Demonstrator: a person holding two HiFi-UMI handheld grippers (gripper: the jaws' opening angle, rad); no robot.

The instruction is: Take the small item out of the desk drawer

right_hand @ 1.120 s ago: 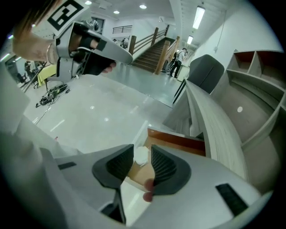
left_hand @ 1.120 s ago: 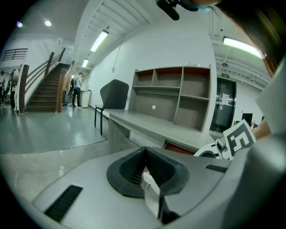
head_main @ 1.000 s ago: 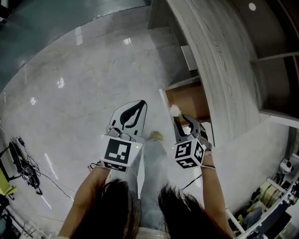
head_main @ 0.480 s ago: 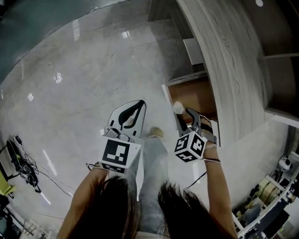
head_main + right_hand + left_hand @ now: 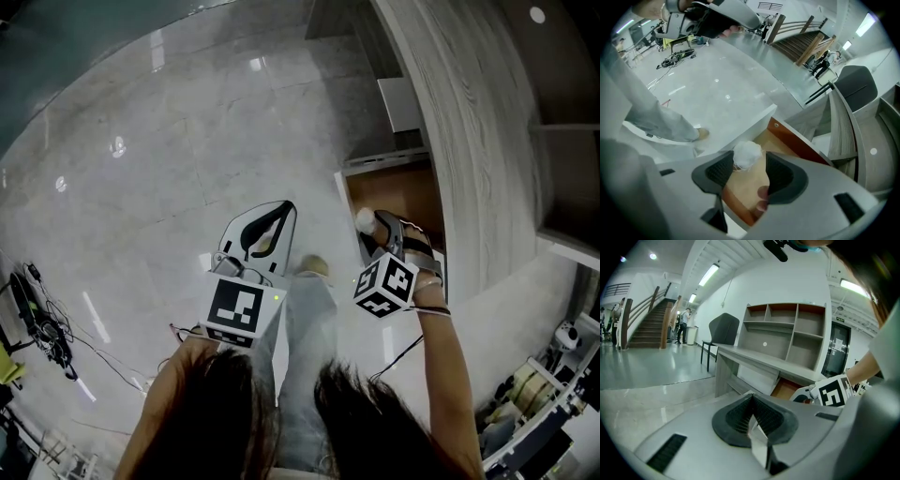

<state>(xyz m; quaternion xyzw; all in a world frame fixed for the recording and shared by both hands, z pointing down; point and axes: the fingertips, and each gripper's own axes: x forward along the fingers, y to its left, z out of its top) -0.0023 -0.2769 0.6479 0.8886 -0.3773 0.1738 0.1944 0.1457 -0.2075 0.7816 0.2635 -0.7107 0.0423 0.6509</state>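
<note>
The small item is a white fluffy ball (image 5: 746, 153). It sits at the tip of my right gripper (image 5: 751, 163), against the left jaw with a gap to the other jaw. The jaws are opening and do not press on it. That gripper (image 5: 379, 227) hangs over the open desk drawer (image 5: 405, 191), whose brown wooden bottom (image 5: 743, 187) shows below the ball (image 5: 364, 221). My left gripper (image 5: 279, 210) is held out over the floor to the left of the drawer. Its jaws (image 5: 752, 405) are shut with nothing between them.
The grey wood desk top (image 5: 459, 122) runs along the right with a shelf unit (image 5: 787, 331) on it. The drawer's white front (image 5: 740, 119) faces the shiny marble floor (image 5: 159, 178). Cables and gear (image 5: 37, 319) lie far left. A dark chair (image 5: 855, 82) stands beyond the desk.
My right gripper has shifted slightly right and deeper over the drawer, with the ball still at its tip. The left gripper has stayed in place.
</note>
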